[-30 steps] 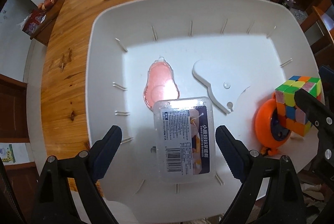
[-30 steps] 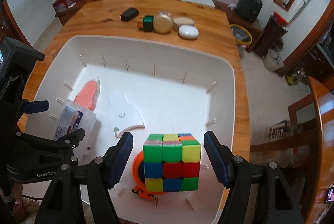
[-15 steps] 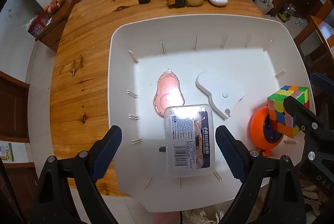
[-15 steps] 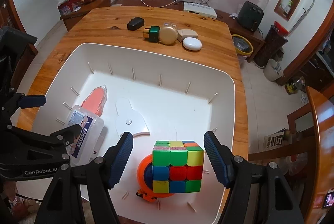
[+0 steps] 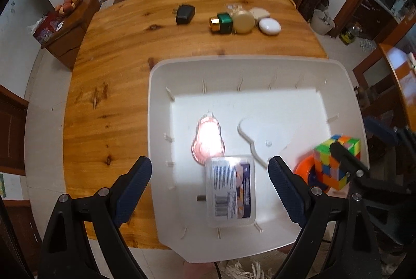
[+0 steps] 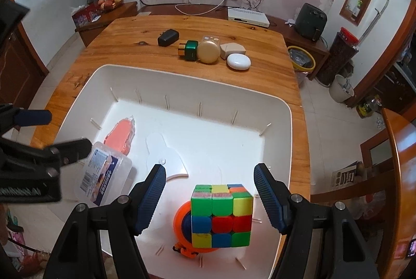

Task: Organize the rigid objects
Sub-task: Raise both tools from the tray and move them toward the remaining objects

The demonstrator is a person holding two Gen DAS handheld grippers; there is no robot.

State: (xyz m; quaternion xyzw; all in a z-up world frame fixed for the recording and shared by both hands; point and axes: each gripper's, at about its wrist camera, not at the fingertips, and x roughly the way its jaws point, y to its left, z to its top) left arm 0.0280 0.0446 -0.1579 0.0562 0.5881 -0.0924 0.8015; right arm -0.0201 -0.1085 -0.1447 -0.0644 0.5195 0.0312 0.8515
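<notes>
A white bin (image 5: 156, 107) (image 6: 283, 107) sits on the wooden table. Inside lie a clear plastic box with a label (image 5: 230, 194) (image 6: 102, 178), a pink flat item (image 5: 208, 139) (image 6: 121, 134), a white flat piece (image 5: 262, 141) (image 6: 163, 155), an orange round item (image 5: 304, 169) (image 6: 182, 223) and a colourful cube (image 5: 338, 160) (image 6: 221, 215) leaning on it. My left gripper (image 5: 209, 190) is open above the clear box. My right gripper (image 6: 209, 197) is open above the cube.
On the table beyond the bin lie a black charger (image 5: 185, 14) (image 6: 168, 37), a green and gold bottle (image 5: 221, 23) (image 6: 189, 50), a tan round case (image 5: 243, 21) (image 6: 208, 52), a beige piece (image 6: 232, 48) and a white oval case (image 5: 270, 26) (image 6: 238, 62).
Both grippers have risen and pulled back from the bin, open and empty. The clear box and cube stay in the bin.
</notes>
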